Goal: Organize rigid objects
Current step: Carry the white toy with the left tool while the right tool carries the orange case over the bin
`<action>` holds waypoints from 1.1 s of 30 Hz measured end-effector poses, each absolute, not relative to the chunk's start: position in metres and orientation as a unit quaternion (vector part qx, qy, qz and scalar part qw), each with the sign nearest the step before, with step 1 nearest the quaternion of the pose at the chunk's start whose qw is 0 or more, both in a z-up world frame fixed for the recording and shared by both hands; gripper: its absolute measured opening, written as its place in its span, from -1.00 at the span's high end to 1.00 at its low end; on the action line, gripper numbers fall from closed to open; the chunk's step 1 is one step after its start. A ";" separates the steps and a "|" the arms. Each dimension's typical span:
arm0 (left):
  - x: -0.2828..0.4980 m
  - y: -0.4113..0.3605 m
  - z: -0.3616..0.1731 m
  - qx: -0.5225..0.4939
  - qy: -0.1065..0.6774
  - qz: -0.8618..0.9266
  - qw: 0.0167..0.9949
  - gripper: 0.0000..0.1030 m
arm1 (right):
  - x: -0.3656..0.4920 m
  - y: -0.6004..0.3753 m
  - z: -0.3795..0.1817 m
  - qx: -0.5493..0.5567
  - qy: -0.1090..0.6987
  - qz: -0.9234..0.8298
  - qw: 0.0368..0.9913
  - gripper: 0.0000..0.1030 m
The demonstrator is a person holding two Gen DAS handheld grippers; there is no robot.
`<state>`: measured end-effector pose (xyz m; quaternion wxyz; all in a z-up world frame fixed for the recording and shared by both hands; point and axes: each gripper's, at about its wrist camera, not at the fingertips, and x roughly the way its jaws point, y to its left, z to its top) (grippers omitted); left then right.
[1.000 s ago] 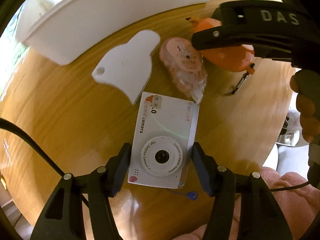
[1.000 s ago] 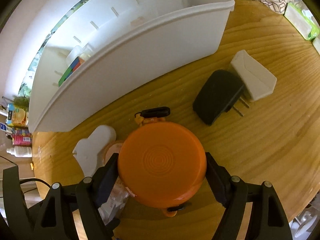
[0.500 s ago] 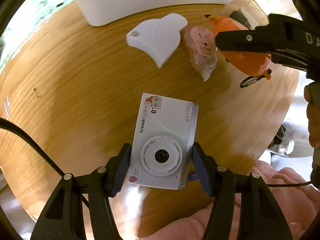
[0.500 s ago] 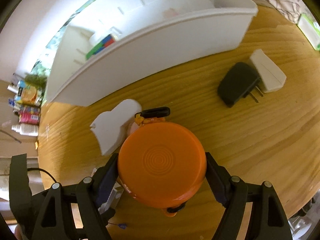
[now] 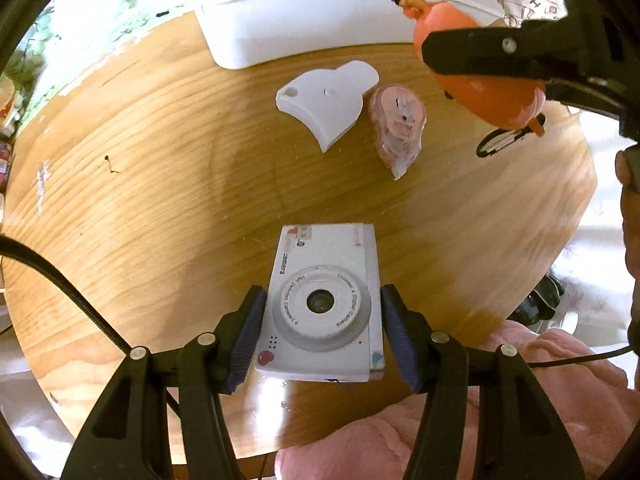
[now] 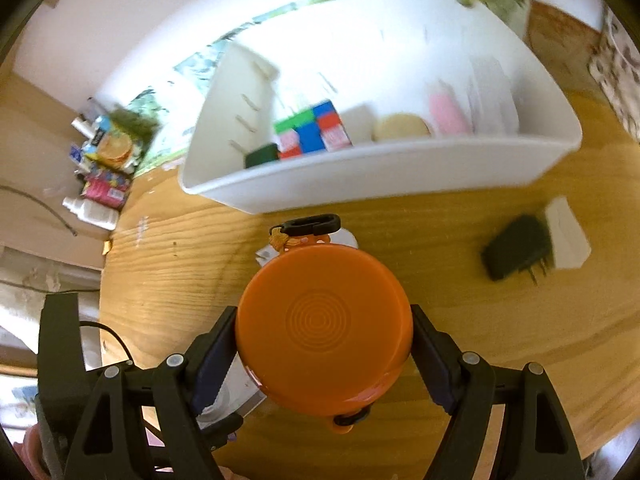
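Round wooden counter (image 5: 168, 184), with a white bin (image 6: 400, 176) at the top of both views; bottles and packets sit on a ledge at the left edge of the right wrist view.

Toy camera (image 5: 324, 308): lower centre of the left wrist view, lens up, between the fingers of the left gripper (image 5: 322, 336). Jaws closing; both pads lie against the camera's short sides, so it is grasped.

Orange round case (image 6: 324, 328): lower centre of the right wrist view, clamped across its width by the right gripper (image 6: 322, 356). Fingers stand wide only because the case is wide. Its black clip points toward the bin.

Step in hand, by judgement: both items are picked and in transit to the bin. Next move calls for carrying each over the near rim and releasing into free space, clear of the coloured cube (image 6: 314, 130) and the pink and cream pieces inside.

Remaining on the counter: white plastic piece (image 5: 326, 106), pink tape dispenser (image 5: 398, 128), black plug adapter (image 6: 516, 246) touching a white adapter (image 6: 568, 234).
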<state>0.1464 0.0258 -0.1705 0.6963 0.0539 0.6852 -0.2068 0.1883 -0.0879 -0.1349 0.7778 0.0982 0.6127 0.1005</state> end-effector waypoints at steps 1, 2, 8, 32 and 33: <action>0.146 0.027 -0.169 0.055 0.684 -0.204 0.698 -0.19 | 0.190 -0.086 -0.131 0.094 0.609 0.107 0.780 -0.58; 0.147 0.029 -0.166 0.055 0.682 -0.200 0.701 -0.18 | 0.189 -0.090 -0.126 0.090 0.607 0.113 0.781 -0.58; 0.152 0.040 -0.149 0.045 0.674 -0.180 0.715 -0.18 | 0.198 -0.093 -0.106 0.073 0.590 0.140 0.792 -0.58; 0.219 0.041 -0.047 0.030 0.560 -0.127 0.818 -0.18 | 0.251 -0.128 -0.070 0.033 0.540 0.174 0.823 -0.58; 0.224 0.040 -0.047 0.025 0.557 -0.126 0.820 -0.18 | 0.254 -0.129 -0.070 0.033 0.539 0.175 0.824 -0.58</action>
